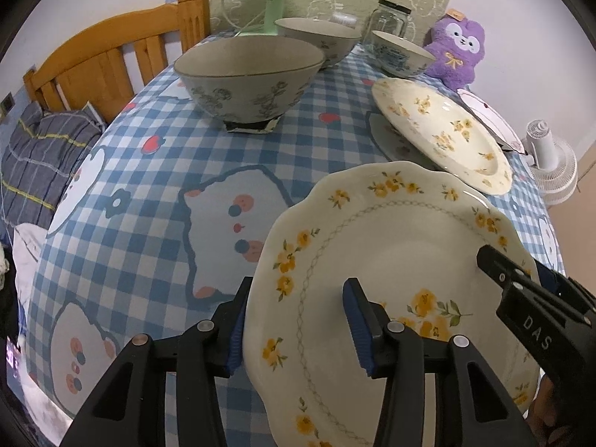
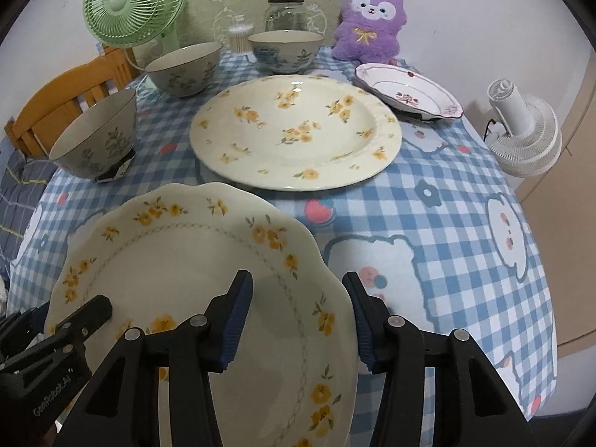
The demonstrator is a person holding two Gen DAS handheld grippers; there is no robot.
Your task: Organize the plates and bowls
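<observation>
The scalloped plate (image 2: 193, 298) sits near the front of the desk (image 2: 447, 193) with each rim between the half-open jaws of the left claw (image 1: 294, 320) and right claw (image 2: 298, 316), not visibly pinched, and the larger plate (image 2: 296, 134) lies at twelve o'clock.

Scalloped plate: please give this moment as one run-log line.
object: scalloped plate | left tool: open, astride left rim | right tool: open, astride right rim | grip: not yet closed
</observation>
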